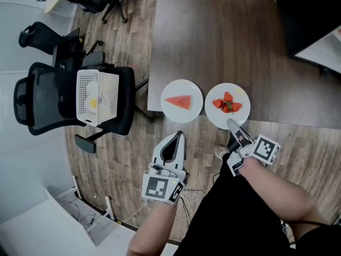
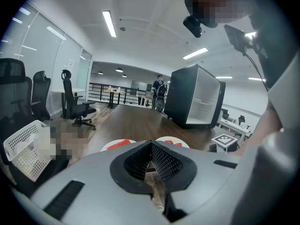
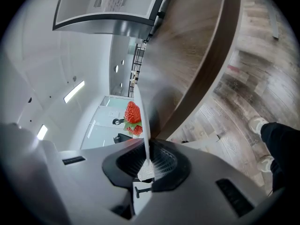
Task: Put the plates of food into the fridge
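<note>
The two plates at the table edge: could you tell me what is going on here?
A person holds a claw in each hand. The right claw is shut on the near rim of the strawberry plate at the edge of the table. The left claw hangs empty just short of the watermelon plate. Neither is in the fridge yet.

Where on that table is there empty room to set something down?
The dark brown wooden table is bare behind both plates, up to the black fridge. The near edge is crowded: the white plate with a watermelon slice and the white plate of strawberries sit side by side, the right gripper clamped on the latter's rim.
</note>
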Tool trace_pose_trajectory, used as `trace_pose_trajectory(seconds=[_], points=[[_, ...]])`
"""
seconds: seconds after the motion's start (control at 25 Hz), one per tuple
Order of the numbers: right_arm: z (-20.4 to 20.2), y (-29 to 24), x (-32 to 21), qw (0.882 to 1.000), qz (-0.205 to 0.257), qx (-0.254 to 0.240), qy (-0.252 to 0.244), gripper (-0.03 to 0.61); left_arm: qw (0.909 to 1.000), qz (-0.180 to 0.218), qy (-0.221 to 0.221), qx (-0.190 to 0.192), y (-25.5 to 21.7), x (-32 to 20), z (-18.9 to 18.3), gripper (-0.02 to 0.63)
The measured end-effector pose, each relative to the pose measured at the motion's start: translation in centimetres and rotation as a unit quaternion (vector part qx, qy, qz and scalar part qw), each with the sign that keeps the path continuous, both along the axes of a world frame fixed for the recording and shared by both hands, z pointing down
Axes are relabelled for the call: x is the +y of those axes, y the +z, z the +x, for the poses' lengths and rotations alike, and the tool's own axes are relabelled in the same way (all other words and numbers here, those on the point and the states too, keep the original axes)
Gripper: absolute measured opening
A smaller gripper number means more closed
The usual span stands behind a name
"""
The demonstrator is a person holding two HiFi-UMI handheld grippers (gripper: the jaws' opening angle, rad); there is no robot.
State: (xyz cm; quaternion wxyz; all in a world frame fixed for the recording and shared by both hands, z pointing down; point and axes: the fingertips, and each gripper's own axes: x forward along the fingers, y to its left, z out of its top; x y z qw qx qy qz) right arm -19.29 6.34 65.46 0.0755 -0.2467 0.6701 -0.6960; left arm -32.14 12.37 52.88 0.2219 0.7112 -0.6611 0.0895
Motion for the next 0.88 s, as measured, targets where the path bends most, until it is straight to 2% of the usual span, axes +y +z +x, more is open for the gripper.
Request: trace_pose_trajectory(seconds=[0.28,0.4,0.52,0.6,0.72,0.88], points=[[0.3,-1.2,0.0,1.0,0.0,-0.017,0.013,0.021,0.9998,0.019,0.006,-0.01,-1.9,-0.6,0.0,0.003],[0.1,-1.9,-0.4,0.999,0.019,-0.023,0.013,0.021,0.9994,0.029,0.007,-0.014,-2.4,-0.8,-0.2,0.003],[2.0,-0.1,0.4,0.998,-0.012,0.063,0.005,0.021,0.9991,0.038,0.005,-0.019,-3.4,-0.6,-0.1,0.003],[2.4,-0.4,0.5,0.996,-0.021,0.082,0.008,0.021,0.9987,0.045,0.007,-0.023,-4.5,-0.5,0.0,0.003],[1.0,-3.5,-0.4,1.0,-0.001,0.015,0.022,0.021,0.9978,0.058,0.007,-0.031,-6.6,-0.5,0.0,0.003],[1.5,-6.4,-0.8,1.0,0.009,0.0,0.029,0.021,0.9964,0.076,0.009,-0.037,-9.4,-0.8,0.4,0.003]])
